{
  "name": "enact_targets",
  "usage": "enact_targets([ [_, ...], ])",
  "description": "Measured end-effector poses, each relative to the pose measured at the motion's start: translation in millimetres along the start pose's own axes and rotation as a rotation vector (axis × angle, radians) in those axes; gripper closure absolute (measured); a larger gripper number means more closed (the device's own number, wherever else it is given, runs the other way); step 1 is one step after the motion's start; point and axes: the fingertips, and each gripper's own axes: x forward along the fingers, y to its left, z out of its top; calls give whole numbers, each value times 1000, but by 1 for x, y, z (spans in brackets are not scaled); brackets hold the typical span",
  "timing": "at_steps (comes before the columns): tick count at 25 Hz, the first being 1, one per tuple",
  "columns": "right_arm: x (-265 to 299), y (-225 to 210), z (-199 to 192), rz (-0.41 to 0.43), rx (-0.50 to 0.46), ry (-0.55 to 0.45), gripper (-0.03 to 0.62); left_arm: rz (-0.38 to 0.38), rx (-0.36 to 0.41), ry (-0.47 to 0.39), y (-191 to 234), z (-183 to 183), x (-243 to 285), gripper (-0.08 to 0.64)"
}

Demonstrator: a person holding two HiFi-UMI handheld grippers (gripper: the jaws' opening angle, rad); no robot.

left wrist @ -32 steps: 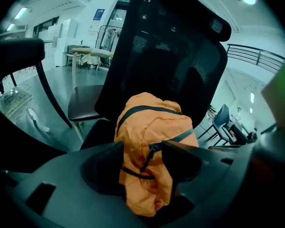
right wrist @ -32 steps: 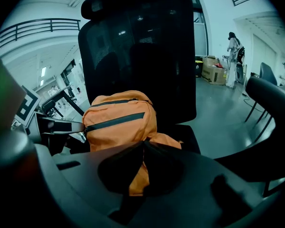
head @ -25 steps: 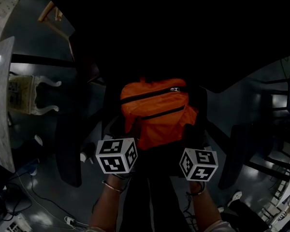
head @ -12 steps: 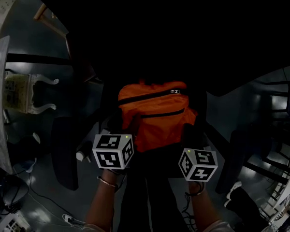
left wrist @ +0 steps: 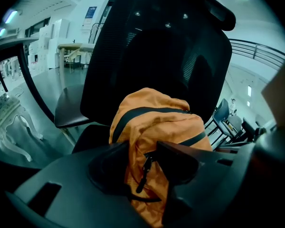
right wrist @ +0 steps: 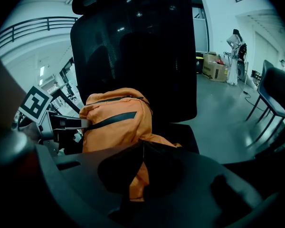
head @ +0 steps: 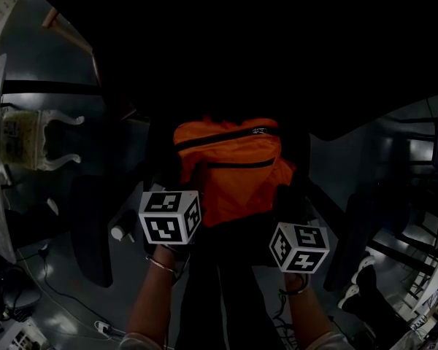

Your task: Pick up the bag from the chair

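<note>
Both grasps look made: the left gripper (left wrist: 145, 156) pinches a zippered fold of the orange bag (head: 230, 166), the right gripper (right wrist: 140, 151) clamps a thinner fold, while the bag apparently rests on the chair (left wrist: 156, 46) seat (lifting remains).

cables (head: 62, 294) trail over the grey floor (head: 29, 57) at the left; cardboard boxes (right wrist: 213, 64) stand by the far wall, a dark spare chair (right wrist: 275, 91) well to their right
</note>
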Motion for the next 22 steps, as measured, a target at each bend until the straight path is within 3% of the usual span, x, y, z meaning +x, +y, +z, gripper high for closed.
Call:
enact_targets([
  [22, -15, -3, -10, -8, 24, -20, 560, -37, -50, -23, -19, -4, -20, 472],
])
